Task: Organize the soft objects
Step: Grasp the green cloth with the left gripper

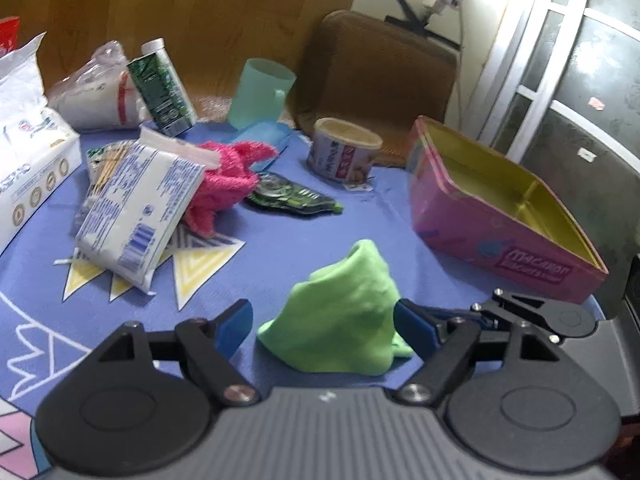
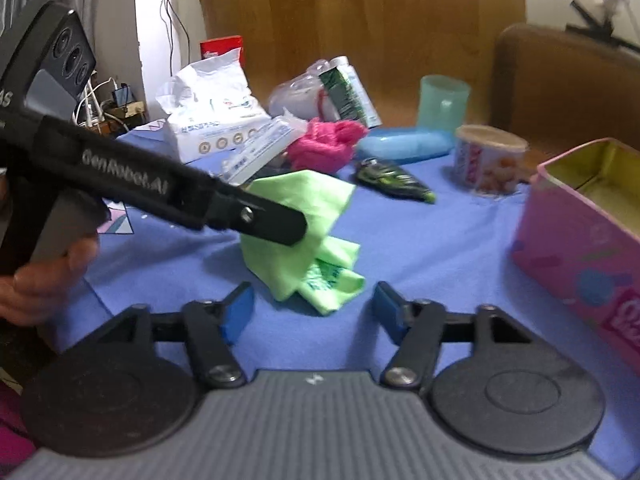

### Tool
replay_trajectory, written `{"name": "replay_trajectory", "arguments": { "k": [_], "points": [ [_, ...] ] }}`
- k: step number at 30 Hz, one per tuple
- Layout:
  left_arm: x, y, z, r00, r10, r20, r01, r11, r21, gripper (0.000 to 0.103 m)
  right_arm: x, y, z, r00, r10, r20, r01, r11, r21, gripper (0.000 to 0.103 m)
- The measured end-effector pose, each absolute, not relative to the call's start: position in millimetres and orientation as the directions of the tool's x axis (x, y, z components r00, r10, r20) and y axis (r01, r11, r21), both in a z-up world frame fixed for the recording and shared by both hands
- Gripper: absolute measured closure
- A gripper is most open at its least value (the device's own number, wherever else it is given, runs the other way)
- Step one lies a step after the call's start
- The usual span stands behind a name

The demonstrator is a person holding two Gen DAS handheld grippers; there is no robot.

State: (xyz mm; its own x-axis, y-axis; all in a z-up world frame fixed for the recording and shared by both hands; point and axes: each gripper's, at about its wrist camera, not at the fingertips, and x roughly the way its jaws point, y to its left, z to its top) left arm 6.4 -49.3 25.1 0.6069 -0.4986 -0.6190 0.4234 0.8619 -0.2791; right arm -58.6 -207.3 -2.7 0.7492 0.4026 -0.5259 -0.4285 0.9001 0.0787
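A crumpled green cloth (image 1: 344,312) lies on the blue tablecloth (image 1: 280,248). My left gripper (image 1: 322,324) is open, its blue fingers on either side of the cloth. In the right wrist view the green cloth (image 2: 308,236) lies ahead, with the left gripper's black arm (image 2: 256,216) across it. My right gripper (image 2: 312,308) is open and empty, just short of the cloth. A pink fuzzy cloth (image 1: 224,184) lies further back, partly under a white packet (image 1: 140,208). An open pink tin box (image 1: 500,208) stands at the right and also shows in the right wrist view (image 2: 588,224).
On the table are a tissue pack (image 1: 28,168), a green carton (image 1: 160,88), a teal mug (image 1: 260,92), a small tub (image 1: 344,152), a dark green wrapper (image 1: 292,196) and a plastic bag (image 1: 96,92). A brown chair (image 1: 376,72) stands behind.
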Motion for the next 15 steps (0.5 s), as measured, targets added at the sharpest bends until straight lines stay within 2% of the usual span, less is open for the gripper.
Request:
{"name": "replay_trajectory", "arguments": {
  "k": [1,3,4,5,6,7,11,15],
  "points": [
    [8,-49,24,0.601,-0.493,-0.629,0.413,0.865,-0.285,0.027,-57,-204,-3,0.748,0.407,-0.525,-0.433,0.898,0.079,0.027],
    [13,-49,20,0.574,-0.489,-0.657,0.406,0.867,-0.29,0.048,-50,-196,-4,0.742,0.415,-0.526,-0.443,0.893,0.079,0.027],
    [15,-51,17,0.554,-0.489,-0.674,0.404,0.866,-0.295,0.062,-49,-192,-4,0.736,0.423,-0.529,-0.45,0.889,0.085,0.029],
    [14,-51,16,0.567,-0.478,-0.671,0.401,0.872,-0.282,0.069,-46,-188,-5,0.728,0.432,-0.533,-0.459,0.884,0.09,0.044],
    [14,-52,16,0.562,-0.483,-0.671,0.411,0.867,-0.28,0.075,-49,-184,-6,0.738,0.42,-0.528,-0.455,0.888,0.07,0.068],
    [14,-54,18,0.546,-0.506,-0.667,0.425,0.854,-0.3,0.088,-51,-181,-5,0.753,0.401,-0.521,-0.451,0.892,0.034,0.08],
    [14,-75,36,0.544,-0.528,-0.653,0.48,0.833,-0.274,0.089,-60,-193,-3,0.785,0.388,-0.484,-0.433,0.901,0.02,0.084],
    [19,-118,68,0.55,-0.577,-0.604,0.578,0.785,-0.224,0.089,-70,-220,14,0.873,0.299,-0.385,-0.324,0.946,0.0,0.084]
  ]
}}
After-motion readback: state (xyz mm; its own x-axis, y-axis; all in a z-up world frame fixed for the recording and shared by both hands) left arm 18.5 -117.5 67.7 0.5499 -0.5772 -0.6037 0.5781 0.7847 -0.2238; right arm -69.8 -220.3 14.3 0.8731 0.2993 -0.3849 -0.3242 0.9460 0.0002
